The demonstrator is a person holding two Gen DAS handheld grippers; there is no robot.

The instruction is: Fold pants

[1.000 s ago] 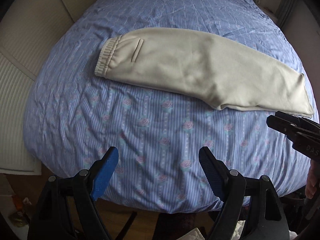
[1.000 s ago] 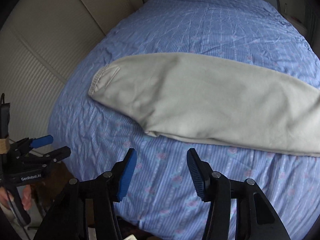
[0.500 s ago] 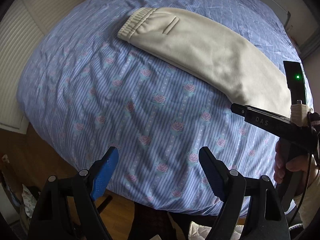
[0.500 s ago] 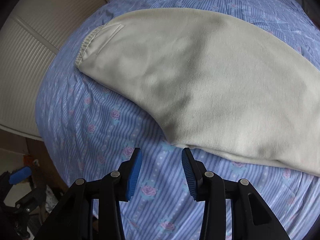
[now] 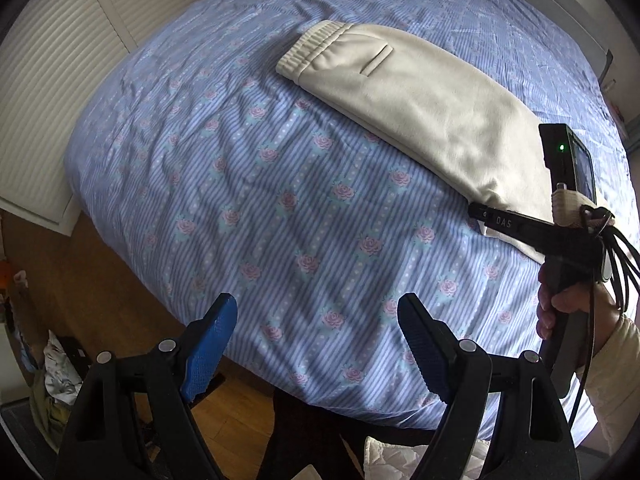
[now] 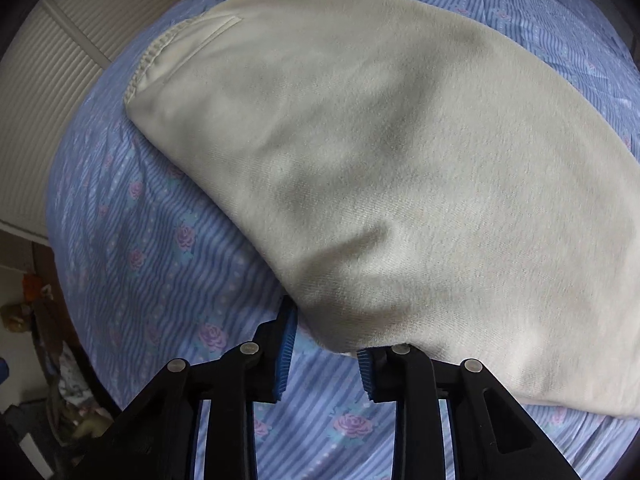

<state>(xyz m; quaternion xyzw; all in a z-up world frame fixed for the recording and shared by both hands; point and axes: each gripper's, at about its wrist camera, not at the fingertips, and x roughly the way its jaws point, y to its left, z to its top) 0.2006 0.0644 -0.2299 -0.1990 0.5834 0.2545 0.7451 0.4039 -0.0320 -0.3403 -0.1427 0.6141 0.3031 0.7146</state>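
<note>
Cream pants [image 5: 416,108] lie folded lengthwise on the blue rose-patterned bed [image 5: 280,208], waistband at the far left. They fill the right wrist view [image 6: 400,168]. My left gripper [image 5: 316,344] is open and empty, above the bed's near edge, well short of the pants. My right gripper [image 6: 324,344] is open, its blue pads at the pants' near folded edge, and the cloth bulges over the tips. It also shows in the left wrist view [image 5: 480,216], its tips at the pants' edge.
A pale slatted wall or door [image 5: 44,80] runs along the bed's left side. Wooden floor [image 5: 100,280] and a pile of clutter [image 5: 52,380] lie at the lower left.
My right gripper has moved forward and down to the pants' near edge, and its jaws have narrowed a little. My left gripper has swung left and stays open.
</note>
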